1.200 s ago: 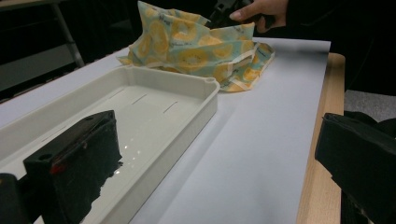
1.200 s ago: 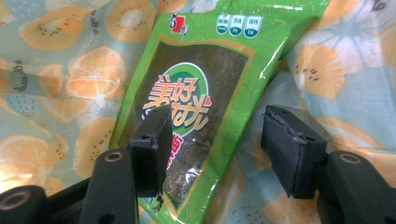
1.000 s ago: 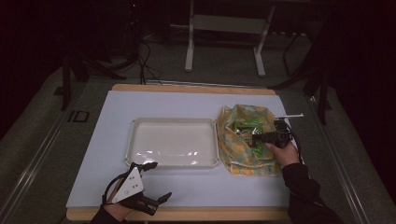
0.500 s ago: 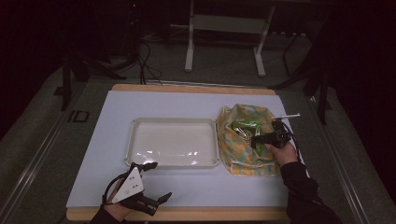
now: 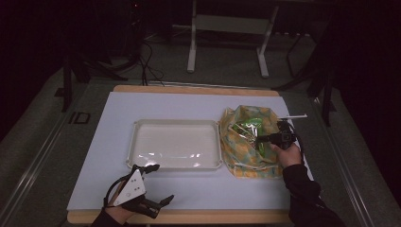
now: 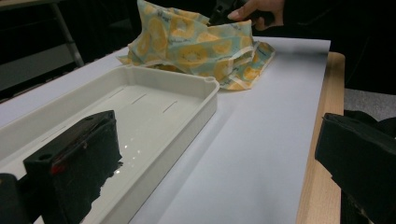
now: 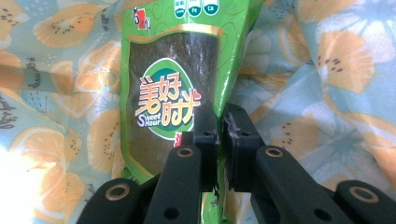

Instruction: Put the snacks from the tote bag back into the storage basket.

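Green foil packet (image 7: 173, 88) with "Sweet Hour" printed on its front, and your right gripper (image 7: 219, 126) has it: the jaws have just been closing and now pinch the packet's lower right edge, pads pressed almost together on the thin foil. The packet sits upright inside the fruit-print bag (image 7: 327, 70), orange slices and kiwi halves on pale blue cloth all around it. From the high view, your right gripper (image 5: 265, 139) reaches into the bag's open mouth from the right side, your right hand (image 5: 286, 152) wrapped round the handle, dark sleeve running down to the bottom edge. The bag (image 5: 246, 161) lies on the right part of the pale surface (image 5: 189, 189), its left side just beside the white tray (image 5: 137, 130), which sits in the middle with its glossy floor catching the light. A thin white stick (image 5: 293, 116) lies just past the bag's far right corner.

Your left gripper (image 5: 163, 202) rests low at the near left of the surface, just in front of the tray's near edge, grey plate on top, jaws spread wide with nothing between them. Its own camera looks along the tray's rim (image 6: 187, 84) towards the bag (image 6: 201, 46), and your right hand (image 6: 257, 7) shows at the top of the bag.
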`<state>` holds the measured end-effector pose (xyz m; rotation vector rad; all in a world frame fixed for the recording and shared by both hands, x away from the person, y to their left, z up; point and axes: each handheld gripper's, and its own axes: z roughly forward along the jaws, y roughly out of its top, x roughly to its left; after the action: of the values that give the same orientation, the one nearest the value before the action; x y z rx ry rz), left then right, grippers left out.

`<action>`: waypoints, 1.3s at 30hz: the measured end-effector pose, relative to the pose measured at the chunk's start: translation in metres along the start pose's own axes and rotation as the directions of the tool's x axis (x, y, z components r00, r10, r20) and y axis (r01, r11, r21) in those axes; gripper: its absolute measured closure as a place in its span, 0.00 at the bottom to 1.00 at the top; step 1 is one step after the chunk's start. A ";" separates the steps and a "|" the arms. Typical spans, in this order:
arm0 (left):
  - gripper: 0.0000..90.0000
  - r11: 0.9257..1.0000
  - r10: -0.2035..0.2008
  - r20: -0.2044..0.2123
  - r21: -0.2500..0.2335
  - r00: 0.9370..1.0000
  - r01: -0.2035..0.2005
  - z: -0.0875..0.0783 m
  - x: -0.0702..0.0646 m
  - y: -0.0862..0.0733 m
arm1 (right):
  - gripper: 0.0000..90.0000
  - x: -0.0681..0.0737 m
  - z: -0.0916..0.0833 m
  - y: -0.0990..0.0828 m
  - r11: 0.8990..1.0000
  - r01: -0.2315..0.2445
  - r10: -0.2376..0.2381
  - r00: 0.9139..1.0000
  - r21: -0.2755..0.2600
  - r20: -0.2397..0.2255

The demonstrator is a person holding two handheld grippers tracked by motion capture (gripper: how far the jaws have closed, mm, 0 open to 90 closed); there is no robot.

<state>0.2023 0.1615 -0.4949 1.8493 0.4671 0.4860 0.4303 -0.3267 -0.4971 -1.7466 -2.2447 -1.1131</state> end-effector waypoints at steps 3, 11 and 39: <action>0.01 1.000 0.000 0.000 0.000 1.000 0.000 0.000 0.000 0.000 | 0.95 0.000 -0.001 -0.001 1.000 -0.008 0.008 1.000 -0.004 -0.013; 0.01 1.000 -0.001 0.000 0.000 1.000 0.001 0.000 0.000 0.000 | 0.96 0.000 -0.010 -0.002 0.999 -0.013 0.013 1.000 -0.037 -0.008; 0.01 1.000 0.002 0.000 0.003 1.000 -0.002 0.001 0.000 0.000 | 0.96 -0.003 -0.058 -0.001 0.989 -0.038 0.034 0.999 -0.146 -0.027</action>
<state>0.2024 0.1607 -0.4951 1.8528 0.4665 0.4870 0.4101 -0.3634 -0.4563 -1.8075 -2.1584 -1.3149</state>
